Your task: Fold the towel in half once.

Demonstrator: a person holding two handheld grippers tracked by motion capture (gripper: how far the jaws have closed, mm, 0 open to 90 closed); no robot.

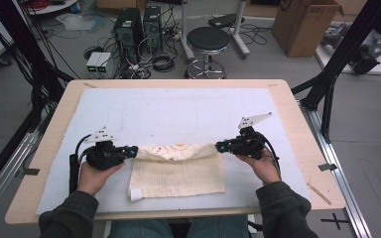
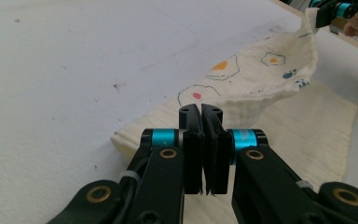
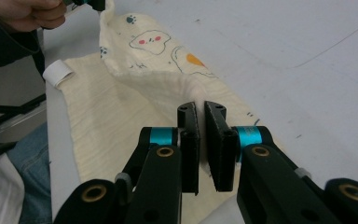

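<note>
A cream cloth printed with small cartoon figures lies on the white mat, its far edge lifted and sagging between my two grippers. My left gripper is shut on the cloth's left far corner; in its own view the pads pinch the fabric. My right gripper is shut on the right far corner, with fabric squeezed between its pads. A white label sticks out at the cloth's near left corner. The printed side faces up along the raised fold.
The mat covers a wooden table. Behind the table on the floor stand a black stool, two computer towers, a cardboard box and loose cables. Black frame posts rise at the right.
</note>
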